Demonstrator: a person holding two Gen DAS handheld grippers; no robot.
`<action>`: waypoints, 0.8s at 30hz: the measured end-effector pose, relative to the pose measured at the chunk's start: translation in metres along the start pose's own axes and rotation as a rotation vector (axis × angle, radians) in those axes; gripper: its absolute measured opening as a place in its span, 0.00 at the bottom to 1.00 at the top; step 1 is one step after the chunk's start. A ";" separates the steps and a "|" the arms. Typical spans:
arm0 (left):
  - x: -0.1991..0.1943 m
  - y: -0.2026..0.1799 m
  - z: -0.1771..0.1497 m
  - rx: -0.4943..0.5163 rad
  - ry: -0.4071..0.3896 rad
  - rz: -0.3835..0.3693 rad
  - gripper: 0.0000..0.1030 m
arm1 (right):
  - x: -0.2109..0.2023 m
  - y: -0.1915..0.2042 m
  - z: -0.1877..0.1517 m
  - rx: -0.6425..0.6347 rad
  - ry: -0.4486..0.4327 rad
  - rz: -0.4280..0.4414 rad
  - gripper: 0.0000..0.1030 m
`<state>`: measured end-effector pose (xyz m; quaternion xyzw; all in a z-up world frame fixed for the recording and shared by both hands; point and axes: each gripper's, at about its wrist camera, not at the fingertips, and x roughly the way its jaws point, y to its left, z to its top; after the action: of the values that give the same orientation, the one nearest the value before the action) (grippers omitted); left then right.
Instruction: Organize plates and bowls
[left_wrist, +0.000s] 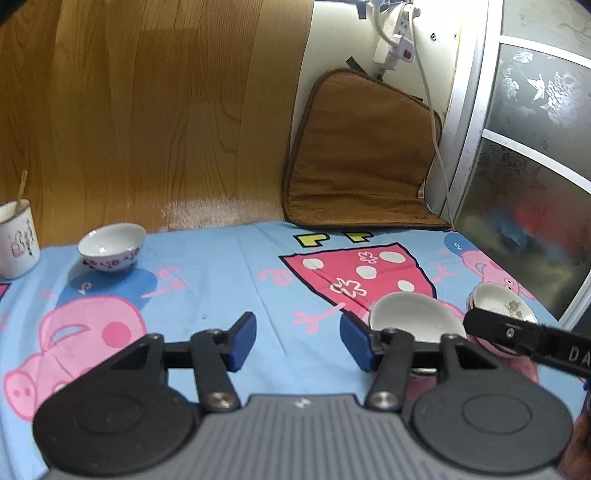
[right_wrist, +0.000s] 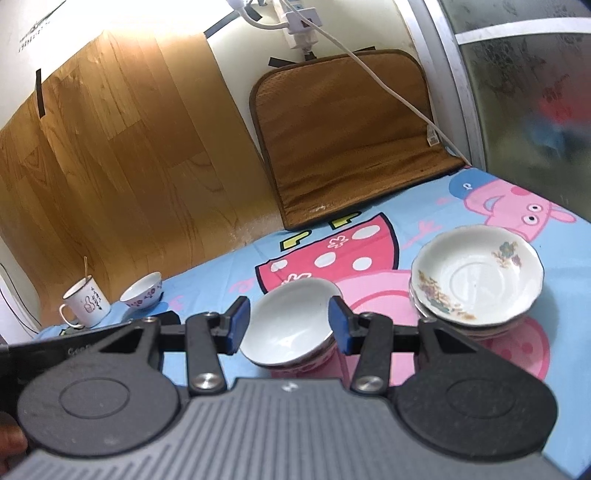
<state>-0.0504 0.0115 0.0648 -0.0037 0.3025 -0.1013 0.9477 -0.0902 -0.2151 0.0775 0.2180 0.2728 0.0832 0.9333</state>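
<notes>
I have both sets of jaws open and empty. The right gripper (right_wrist: 289, 325) hovers over the stacked bowls (right_wrist: 291, 325), left of the plates (right_wrist: 476, 273). One lone bowl (left_wrist: 112, 246) sits far left on the table; my left gripper (left_wrist: 298, 341) should fetch it.

Both fisheye views sit low and close over a cartoon-print sheet (left_wrist: 229, 258), each looking forward and downward along its own tongs toward the wood-panelled wall (left_wrist: 147, 110). Both share the brown cushion (left_wrist: 362, 155), upper right in the left view and top centre in the right, and the white bowl (right_wrist: 291, 325), lower right versus lower centre.
</notes>
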 end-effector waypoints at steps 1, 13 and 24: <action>-0.002 0.000 0.000 0.006 -0.007 0.002 0.55 | -0.002 0.000 0.001 0.007 -0.001 0.002 0.48; -0.021 0.006 -0.004 0.039 -0.059 0.034 0.88 | -0.009 0.011 0.004 0.005 -0.022 0.016 0.48; -0.023 0.014 -0.006 0.024 -0.067 0.025 0.95 | -0.009 0.019 0.001 -0.019 -0.022 0.006 0.49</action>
<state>-0.0700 0.0299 0.0721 0.0080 0.2696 -0.0930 0.9584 -0.0979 -0.2013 0.0910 0.2107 0.2610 0.0864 0.9381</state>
